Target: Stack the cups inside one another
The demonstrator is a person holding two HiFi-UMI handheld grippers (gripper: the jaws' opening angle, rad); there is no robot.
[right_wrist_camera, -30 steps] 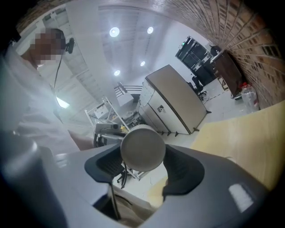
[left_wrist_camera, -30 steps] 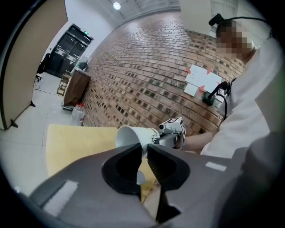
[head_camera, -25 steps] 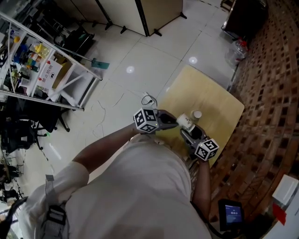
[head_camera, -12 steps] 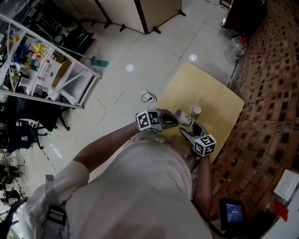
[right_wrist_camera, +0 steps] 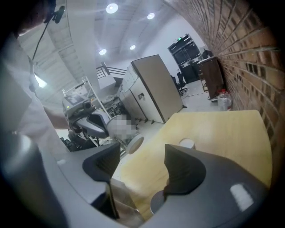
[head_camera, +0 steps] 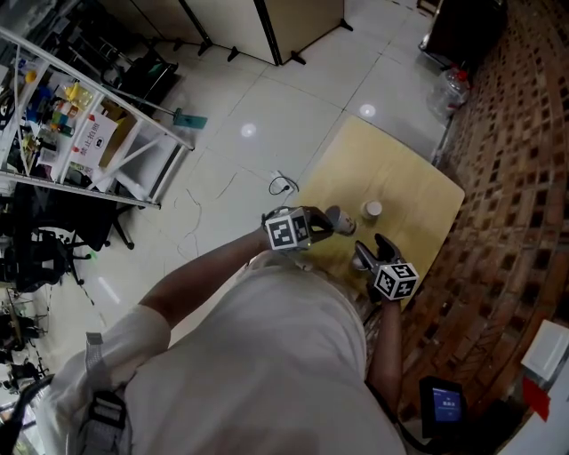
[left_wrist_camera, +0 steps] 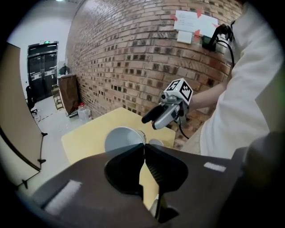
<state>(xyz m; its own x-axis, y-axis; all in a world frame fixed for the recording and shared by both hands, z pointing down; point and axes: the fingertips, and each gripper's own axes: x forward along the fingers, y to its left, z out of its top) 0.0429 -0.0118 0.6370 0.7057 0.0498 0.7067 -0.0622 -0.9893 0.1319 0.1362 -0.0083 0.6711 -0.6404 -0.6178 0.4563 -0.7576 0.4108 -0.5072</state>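
My left gripper (head_camera: 325,221) is shut on the rim of a white paper cup (head_camera: 343,220) and holds it tilted over the near left part of the yellow table (head_camera: 400,173). In the left gripper view the jaws (left_wrist_camera: 144,145) pinch that cup (left_wrist_camera: 121,139) at its rim, its mouth facing the camera. A second white cup (head_camera: 372,210) stands upright on the table just beyond, also in the left gripper view (left_wrist_camera: 156,142) and the right gripper view (right_wrist_camera: 187,143). My right gripper (head_camera: 367,251) hovers to the right of the held cup, open with nothing between its fingers (right_wrist_camera: 142,152).
The small table stands against a brick wall (head_camera: 516,178) on its right. White tiled floor (head_camera: 267,124) lies to its left, with a cable (head_camera: 281,187) by the table's corner. A metal shelf rack (head_camera: 80,115) and cabinets (head_camera: 293,27) stand farther off.
The left gripper with its cup has shifted a little left and away from the right gripper. The right gripper has sunk slightly and stands apart from the cup.
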